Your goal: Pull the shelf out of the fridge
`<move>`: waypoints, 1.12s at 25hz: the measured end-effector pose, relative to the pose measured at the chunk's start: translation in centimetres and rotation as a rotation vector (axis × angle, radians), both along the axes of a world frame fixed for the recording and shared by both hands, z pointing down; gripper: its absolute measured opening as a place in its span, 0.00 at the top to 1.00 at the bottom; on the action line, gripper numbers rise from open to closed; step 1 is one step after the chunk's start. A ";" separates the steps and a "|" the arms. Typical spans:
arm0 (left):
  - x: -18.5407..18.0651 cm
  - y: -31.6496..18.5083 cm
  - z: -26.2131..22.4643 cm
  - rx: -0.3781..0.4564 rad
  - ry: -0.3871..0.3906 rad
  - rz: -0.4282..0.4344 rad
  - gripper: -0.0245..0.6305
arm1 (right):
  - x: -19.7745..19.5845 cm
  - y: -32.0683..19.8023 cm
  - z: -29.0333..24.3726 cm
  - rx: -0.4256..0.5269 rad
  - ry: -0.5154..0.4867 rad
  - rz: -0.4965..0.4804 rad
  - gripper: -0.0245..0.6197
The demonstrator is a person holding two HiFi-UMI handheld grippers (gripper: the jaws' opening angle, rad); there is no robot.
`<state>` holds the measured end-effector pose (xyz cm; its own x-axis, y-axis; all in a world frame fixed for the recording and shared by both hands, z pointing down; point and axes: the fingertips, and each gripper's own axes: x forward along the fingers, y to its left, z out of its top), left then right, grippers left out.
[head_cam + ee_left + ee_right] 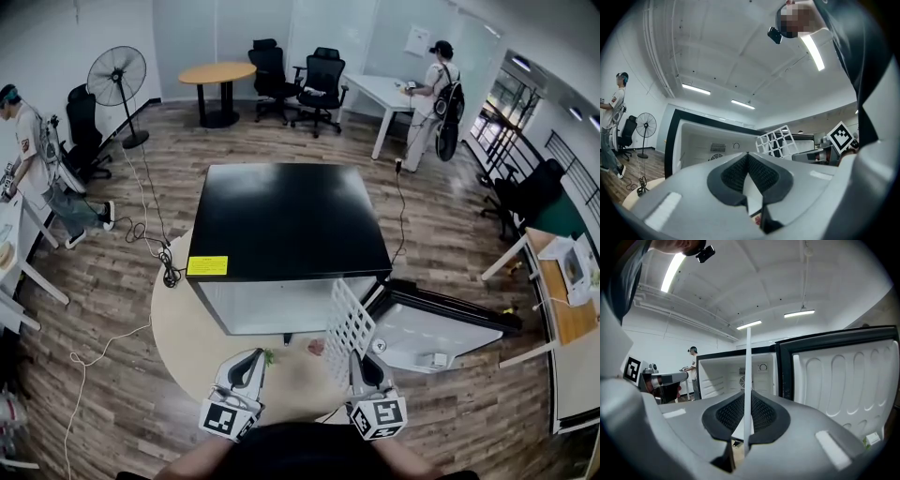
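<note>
Fingers point(764, 414) of the right gripper point(362, 360) clamp the wire shelf point(349, 323) by its edge — likely light, stiff, slippery; left gripper point(251, 364) closed, empty.

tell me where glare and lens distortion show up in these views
Head view: strong fisheye, the wood floor bows around the fridge; lighting even. Left gripper view: ceiling light strip blown out, dark round vignette. Right gripper view: wire shelf edge-on, just a thin white line.

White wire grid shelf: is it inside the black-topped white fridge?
No, the right gripper holds the white wire shelf upright outside the open black-topped fridge.
</note>
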<state>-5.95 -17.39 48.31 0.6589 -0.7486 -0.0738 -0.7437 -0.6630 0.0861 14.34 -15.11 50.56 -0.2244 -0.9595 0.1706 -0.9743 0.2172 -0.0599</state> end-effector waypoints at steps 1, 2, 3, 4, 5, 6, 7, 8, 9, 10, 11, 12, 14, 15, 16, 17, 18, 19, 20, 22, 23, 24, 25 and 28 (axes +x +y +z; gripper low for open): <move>0.0 -0.1 -0.1 0.016 -0.001 0.002 0.96 | 0.0 0.2 -0.1 0.003 0.002 0.000 0.92; 0.1 -0.2 -0.1 0.023 -0.002 0.004 0.96 | 0.1 0.5 -0.2 0.006 0.001 0.000 0.92; 0.1 -0.3 -0.2 0.024 -0.003 0.005 0.96 | 0.2 0.8 -0.3 0.010 -0.002 0.001 0.92; 0.1 -0.3 -0.2 0.031 -0.004 0.005 0.96 | 0.3 1.1 -0.5 0.015 -0.007 0.002 0.92; 0.2 -0.4 -0.3 0.040 -0.006 0.005 0.96 | 0.4 1.4 -0.6 0.022 -0.012 0.004 0.92; 0.2 -0.4 -0.3 0.046 -0.008 0.006 0.96 | 0.5 1.8 -0.8 0.031 -0.015 0.007 0.92; 0.2 -0.3 -0.3 0.047 -0.009 0.006 0.96 | 0.5 2.2 -1.1 0.042 -0.017 0.010 0.92; 0.2 -0.3 -0.3 0.045 -0.008 0.007 0.96 | 0.6 2.5 -1.4 0.053 -0.016 0.013 0.92; 0.2 -0.3 -0.3 0.044 -0.007 0.007 0.96 | 0.6 2.7 -1.7 0.062 -0.014 0.014 0.92; 0.2 -0.3 -0.3 0.043 -0.008 0.007 0.96 | 0.7 2.9 -2.0 0.068 -0.013 0.014 0.92; 0.2 -0.4 -0.3 0.044 -0.009 0.008 0.96 | 0.8 3.1 -2.3 0.074 -0.012 0.015 0.92; 0.3 -0.4 -0.4 0.046 -0.010 0.008 0.96 | 0.8 3.2 -2.5 0.079 -0.014 0.016 0.92; 0.3 -0.4 -0.5 0.046 -0.009 0.008 0.96 | 0.9 3.5 -2.7 0.087 -0.019 0.021 0.92; 0.3 -0.4 -0.5 0.047 -0.009 0.009 0.96 | 0.9 3.5 -2.7 0.088 -0.018 0.023 0.92; 0.3 -0.4 -0.5 0.049 -0.009 0.009 0.96 | 0.9 3.6 -2.6 0.088 -0.013 0.025 0.92; 0.3 -0.4 -0.5 0.052 -0.009 0.010 0.96 | 0.9 3.6 -2.5 0.090 -0.007 0.026 0.92; 0.3 -0.5 -0.5 0.054 -0.010 0.010 0.96 | 0.9 3.7 -2.5 0.091 -0.002 0.027 0.92; 0.3 -0.5 -0.6 0.055 -0.012 0.009 0.96 | 1.0 3.7 -2.6 0.092 -0.001 0.028 0.92; 0.3 -0.5 -0.6 0.054 -0.014 0.008 0.96 | 1.1 3.7 -2.6 0.093 -0.003 0.031 0.92; 0.3 -0.5 -0.7 0.055 -0.017 0.005 0.96 | 1.4 3.7 -2.8 0.094 -0.008 0.036 0.92; 0.3 -0.6 -0.7 0.055 -0.017 0.003 0.96 | 1.4 3.7 -2.8 0.094 -0.011 0.038 0.92; 0.3 -0.6 -0.6 0.054 -0.016 0.003 0.96 | 1.5 3.7 -2.9 0.093 -0.015 0.038 0.92; 0.3 -0.6 -0.6 0.051 -0.014 0.002 0.96 | 1.4 3.7 -2.9 0.094 -0.020 0.039 0.92; 0.2 -0.5 -0.4 0.041 -0.010 -0.002 0.96 | 1.4 3.9 -3.0 0.101 -0.005 0.030 0.92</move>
